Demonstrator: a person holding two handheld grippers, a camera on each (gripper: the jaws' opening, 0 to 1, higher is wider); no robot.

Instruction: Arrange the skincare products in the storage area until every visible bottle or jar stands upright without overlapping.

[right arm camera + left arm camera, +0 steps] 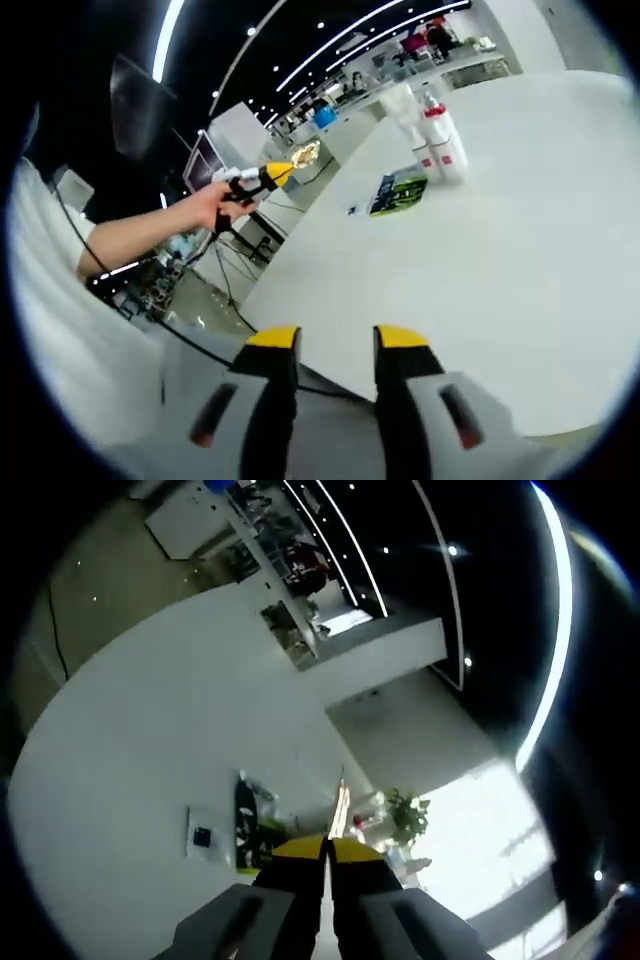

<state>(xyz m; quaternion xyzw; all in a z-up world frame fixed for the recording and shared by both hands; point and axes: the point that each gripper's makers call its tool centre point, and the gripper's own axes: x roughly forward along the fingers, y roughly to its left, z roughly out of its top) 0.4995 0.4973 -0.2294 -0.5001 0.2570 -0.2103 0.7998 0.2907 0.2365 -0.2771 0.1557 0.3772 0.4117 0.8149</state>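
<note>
Two white bottles stand upright and close together on the white table point(520, 260): one with red bands point(445, 140) and a plainer one point(405, 108) behind it. A green box point(400, 190) lies flat just in front of them. My right gripper point(336, 340) is open and empty at the near table edge, far from the bottles. A hand holds my left gripper point(262, 178) in the air off the table's left side. It is shut on a small gold item point(305, 153), which shows as a thin sliver point(341, 802) above the closed yellow tips point(327, 848).
A person's forearm point(140, 235) and white sleeve point(60, 330) cross the left of the right gripper view. A dark and green cluster point(252, 820) and a white card point(203, 835) show small on a white surface. A potted plant point(405, 815) stands beyond. Shelving and desks sit far back.
</note>
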